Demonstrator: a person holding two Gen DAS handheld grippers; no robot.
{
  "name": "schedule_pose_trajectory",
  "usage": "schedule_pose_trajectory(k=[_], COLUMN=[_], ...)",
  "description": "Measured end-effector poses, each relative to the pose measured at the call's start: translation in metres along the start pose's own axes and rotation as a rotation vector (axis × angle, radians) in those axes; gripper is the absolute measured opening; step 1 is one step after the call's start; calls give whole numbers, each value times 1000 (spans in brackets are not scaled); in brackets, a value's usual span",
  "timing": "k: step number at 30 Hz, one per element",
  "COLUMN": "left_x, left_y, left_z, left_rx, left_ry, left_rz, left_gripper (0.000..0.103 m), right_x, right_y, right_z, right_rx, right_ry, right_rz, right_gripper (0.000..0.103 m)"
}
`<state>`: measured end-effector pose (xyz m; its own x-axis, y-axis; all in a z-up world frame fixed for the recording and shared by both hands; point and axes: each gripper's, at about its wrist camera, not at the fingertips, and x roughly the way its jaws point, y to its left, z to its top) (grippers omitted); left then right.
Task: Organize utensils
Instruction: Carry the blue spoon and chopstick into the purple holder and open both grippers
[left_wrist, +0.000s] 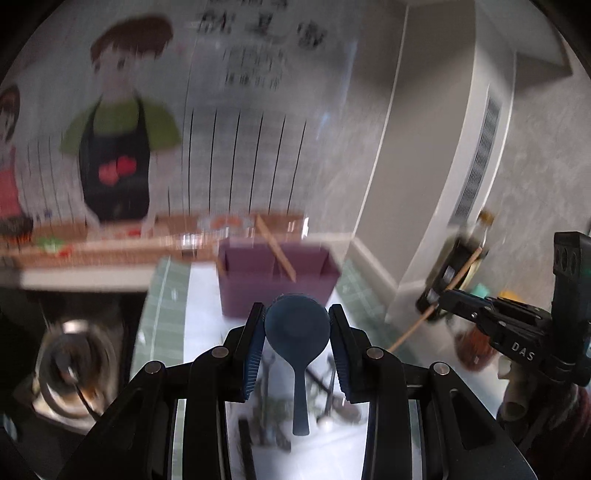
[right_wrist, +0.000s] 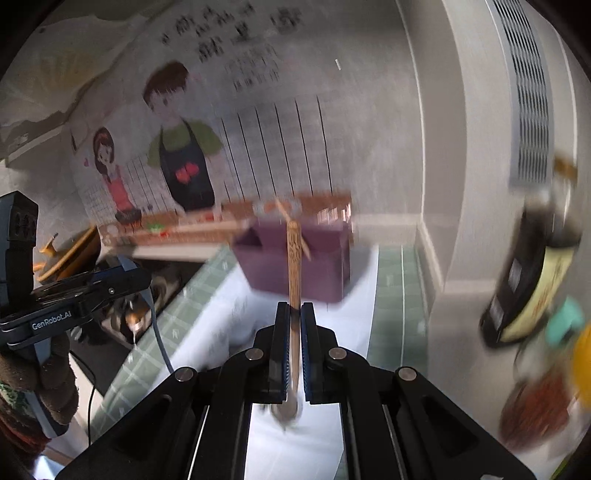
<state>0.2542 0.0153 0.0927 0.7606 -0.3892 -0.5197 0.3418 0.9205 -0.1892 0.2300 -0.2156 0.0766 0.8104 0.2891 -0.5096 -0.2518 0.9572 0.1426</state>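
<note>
Left gripper (left_wrist: 297, 325) clamped on a dark blue rice paddle (left_wrist: 297, 332), pads pressing both sides of the round head, handle hanging down toward the camera, held above the table (left_wrist: 207, 332). Paddle is matte, slate-blue plastic, round flat head, short straight handle.

Right gripper (right_wrist: 294, 325) closed tight on a wooden-handled utensil (right_wrist: 294, 273); the speckled light-brown handle stands upright past the fingertips, a shiny metal end shows blurred below the jaws. Exact type of utensil cannot be told.

Ahead of both grippers, a purple organizer box (left_wrist: 277, 280) stands on a white sheet on the table, divided into compartments; a wooden chopstick (left_wrist: 275, 247) leans tilted in it, which compartment is unclear. More utensils (left_wrist: 273, 417) lie scattered on the sheet below the left gripper, blurred.

Green grid mat (right_wrist: 391, 295) under the sheet. Dark bottle (right_wrist: 528, 280) with yellow label at right, by the wall. Cartoon poster (right_wrist: 177, 147) behind the box. Both views motion-blurred.
</note>
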Motion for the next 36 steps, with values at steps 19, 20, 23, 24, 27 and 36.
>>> schedule_pose_trajectory(k=[19,20,23,24,27,36], left_x=[44,55,91,103,132,205], left_y=[42,44,52,57,66,85], left_z=[122,122,121,120,113,82], left_rx=[-52,-51,-61,-72,-92,-138], left_ry=[-179,-167,-128,-116,-85,40], left_rz=[24,29,40,39,48,72], left_gripper=[35,35,35,35,35,35], right_x=[26,36,67,78,107,179], right_y=[11,6,-6,-11,-21,-41], right_z=[145,146,148,146,138,104], right_rx=[-113,-110,-96,-86,-66,-11], right_ry=[-241,-232,-197,-182,-135,28], right_rz=[-22,-21,-28,-25,-25,3], right_gripper=[6,6,6,6,6,6])
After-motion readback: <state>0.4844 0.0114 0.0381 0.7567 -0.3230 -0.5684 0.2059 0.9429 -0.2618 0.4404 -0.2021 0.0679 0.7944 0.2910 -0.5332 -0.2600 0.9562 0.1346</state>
